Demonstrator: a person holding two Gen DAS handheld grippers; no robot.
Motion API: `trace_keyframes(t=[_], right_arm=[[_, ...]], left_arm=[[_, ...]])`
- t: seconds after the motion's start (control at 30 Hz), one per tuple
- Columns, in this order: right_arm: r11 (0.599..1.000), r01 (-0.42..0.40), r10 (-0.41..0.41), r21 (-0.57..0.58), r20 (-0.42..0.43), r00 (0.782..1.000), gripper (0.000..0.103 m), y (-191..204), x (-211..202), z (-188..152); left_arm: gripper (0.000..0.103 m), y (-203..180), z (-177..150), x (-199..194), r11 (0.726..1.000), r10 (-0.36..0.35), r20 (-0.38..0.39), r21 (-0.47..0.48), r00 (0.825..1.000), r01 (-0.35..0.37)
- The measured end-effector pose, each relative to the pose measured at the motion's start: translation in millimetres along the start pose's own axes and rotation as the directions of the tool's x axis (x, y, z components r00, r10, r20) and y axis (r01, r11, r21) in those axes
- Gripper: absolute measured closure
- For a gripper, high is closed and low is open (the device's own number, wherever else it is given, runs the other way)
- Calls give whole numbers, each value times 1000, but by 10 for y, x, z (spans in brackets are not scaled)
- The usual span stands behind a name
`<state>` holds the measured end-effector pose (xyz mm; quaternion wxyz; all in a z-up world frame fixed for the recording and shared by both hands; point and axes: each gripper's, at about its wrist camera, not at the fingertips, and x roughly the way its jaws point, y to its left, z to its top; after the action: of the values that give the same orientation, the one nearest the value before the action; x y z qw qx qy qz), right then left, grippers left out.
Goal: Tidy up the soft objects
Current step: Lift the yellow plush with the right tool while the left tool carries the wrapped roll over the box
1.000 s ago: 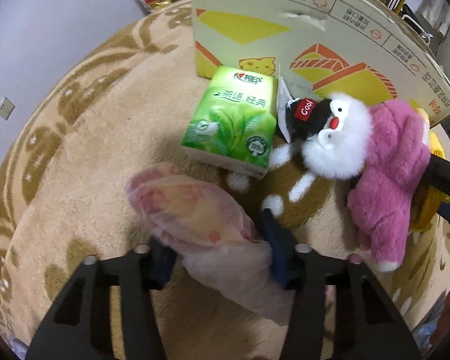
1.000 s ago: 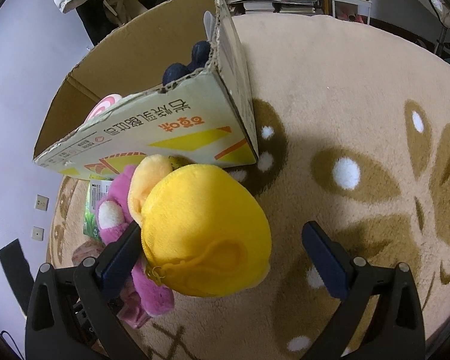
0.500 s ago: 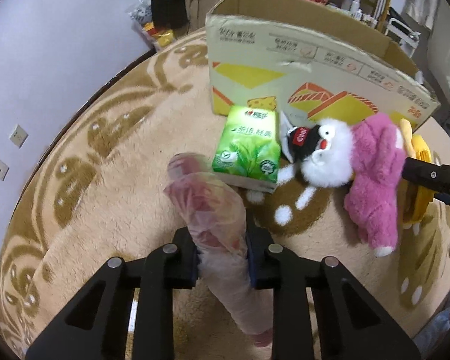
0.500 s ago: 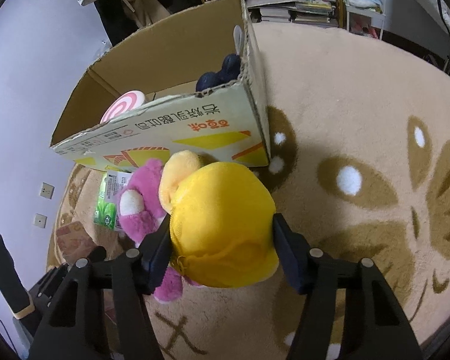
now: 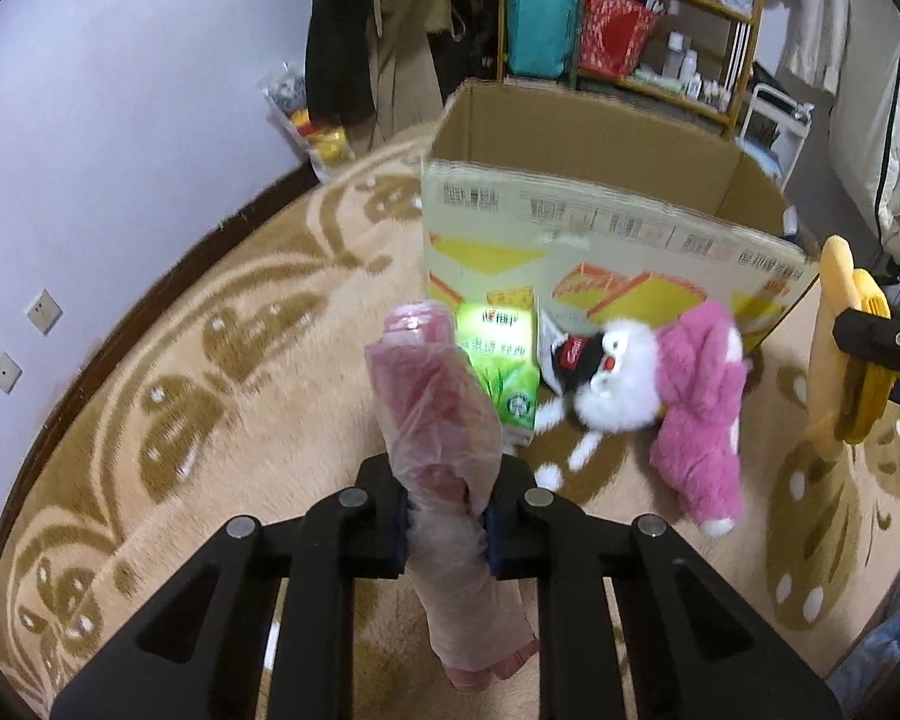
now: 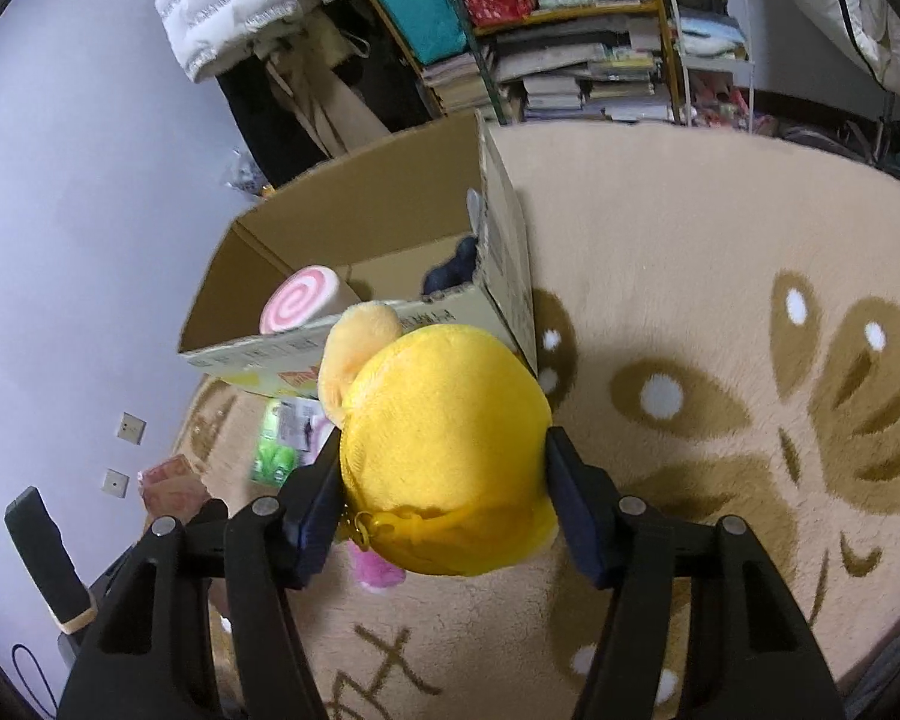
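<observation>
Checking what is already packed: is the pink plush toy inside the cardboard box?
No, the pink plush toy lies on the rug in front of the cardboard box, outside it.

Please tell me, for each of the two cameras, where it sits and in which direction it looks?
Left wrist: on the left gripper, facing down and forward at rug and cardboard box; its fingers pinch a pink plastic-wrapped bundle.
Right wrist: on the right gripper, facing the box's open top; its fingers squeeze a yellow plush.
Shared: box, green tissue pack, rug.
</observation>
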<state>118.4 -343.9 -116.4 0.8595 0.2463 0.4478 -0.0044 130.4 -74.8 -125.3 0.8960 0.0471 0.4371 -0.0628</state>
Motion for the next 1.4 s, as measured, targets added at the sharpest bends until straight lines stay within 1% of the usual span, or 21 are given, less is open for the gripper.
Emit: trace_keyframes(t=[0.1, 0.2, 0.27, 0.33, 0.47, 0.57, 0.67, 0.73, 0.8, 0.9, 1.07, 1.13, 1.2, 1.23, 1.3, 1.4], right_arm=[[999, -1, 2, -33, 38, 999, 37, 80, -115, 11], [998, -19, 23, -52, 77, 997, 37, 144, -220, 67], [998, -34, 40, -61, 114, 993, 37, 199, -318, 108], [996, -42, 52, -75, 140, 989, 37, 241, -377, 136], [994, -42, 60, -101, 181, 982, 37, 316, -485, 175], [992, -3, 34, -127, 243, 969, 37, 411, -625, 221], [987, 8, 41, -163, 295, 954, 37, 509, -743, 286], [983, 14, 46, -183, 322, 946, 37, 564, -796, 329], [981, 22, 48, -194, 349, 936, 37, 602, -825, 394], [980, 13, 63, -201, 369, 927, 37, 625, -811, 490], [974, 16, 77, -225, 399, 913, 37, 672, -758, 587], [974, 22, 76, -227, 415, 906, 37, 679, -728, 631], [975, 33, 68, -221, 437, 897, 37, 680, -686, 657], [974, 37, 67, -224, 441, 895, 37, 673, -658, 662], [971, 54, 57, -232, 448, 892, 37, 676, -589, 688], [968, 62, 54, -245, 439, 897, 37, 679, -470, 731]], left_arm=[[86, 8, 51, -101, 1000, 10, 42, 8, 999, -10], [86, -12, 117, -273, 1000, -22, 84, 10, 996, 21], [87, -46, 188, -407, 999, -22, 132, 33, 991, 18], [87, -74, 261, -536, 999, -24, 177, 47, 984, 16], [87, -91, 400, -754, 999, -24, 247, 44, 969, 13], [87, -107, 506, -872, 998, -18, 300, 57, 954, 1], [87, -128, 636, -909, 998, -15, 330, 69, 944, -9], [87, -116, 729, -905, 998, -22, 341, 68, 940, -1], [87, -113, 842, -934, 998, -26, 361, 68, 932, 2], [86, -115, 1021, -979, 997, -34, 401, 77, 915, 3], [86, -141, 1245, -975, 997, -38, 444, 82, 895, 1], [86, -179, 1330, -928, 995, -43, 457, 101, 888, -3], [86, -211, 1388, -857, 994, -48, 464, 113, 885, -6], [86, -216, 1420, -816, 994, -48, 462, 112, 886, -4], [86, -213, 1483, -719, 995, -56, 446, 99, 893, 13], [86, -204, 1552, -596, 996, -65, 426, 88, 902, 30]])
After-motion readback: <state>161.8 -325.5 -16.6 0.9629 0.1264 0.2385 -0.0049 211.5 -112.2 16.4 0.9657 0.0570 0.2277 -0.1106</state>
